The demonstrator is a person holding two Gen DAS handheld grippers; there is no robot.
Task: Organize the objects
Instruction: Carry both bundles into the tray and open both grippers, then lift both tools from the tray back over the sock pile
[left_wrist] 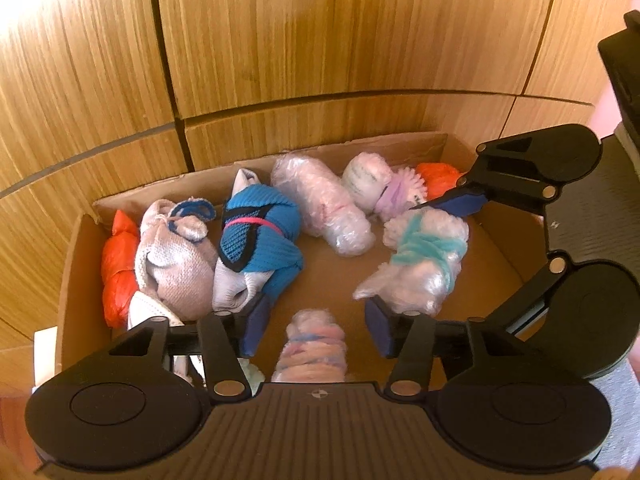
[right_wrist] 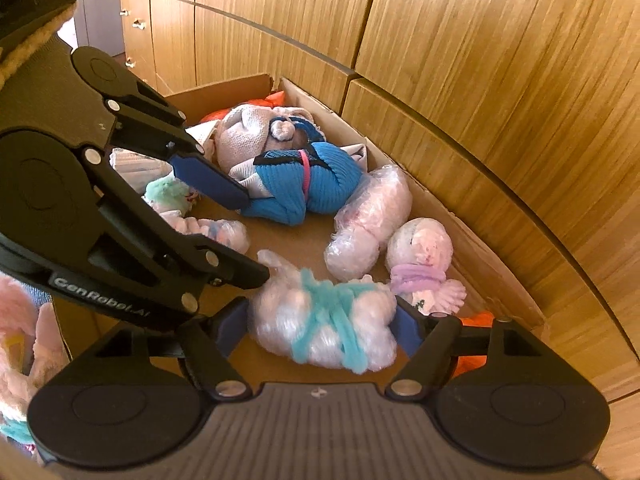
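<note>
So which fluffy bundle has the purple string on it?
The small white bundle by the cardboard box's back wall; the other white bundle has teal string.

We see a cardboard box (left_wrist: 492, 240) set against a wooden panelled wall (left_wrist: 320, 40). Bundles lie in it in a row along the far side: plastic roll (left_wrist: 118, 264) at far left, knit bundle (left_wrist: 172, 256) beside it, mesh-wrapped bundle (left_wrist: 260, 236) next, then bubble-wrapped roll (left_wrist: 324, 208), small tied bundle (left_wrist: 372, 188), and another plastic wad (left_wrist: 438, 178) in the far right corner. Nearer us, a yarn-tied bundle (right_wrist: 324, 320) lies right of centre; a small wrapped bundle (left_wrist: 312, 344) lies nearest, at the middle.
</note>
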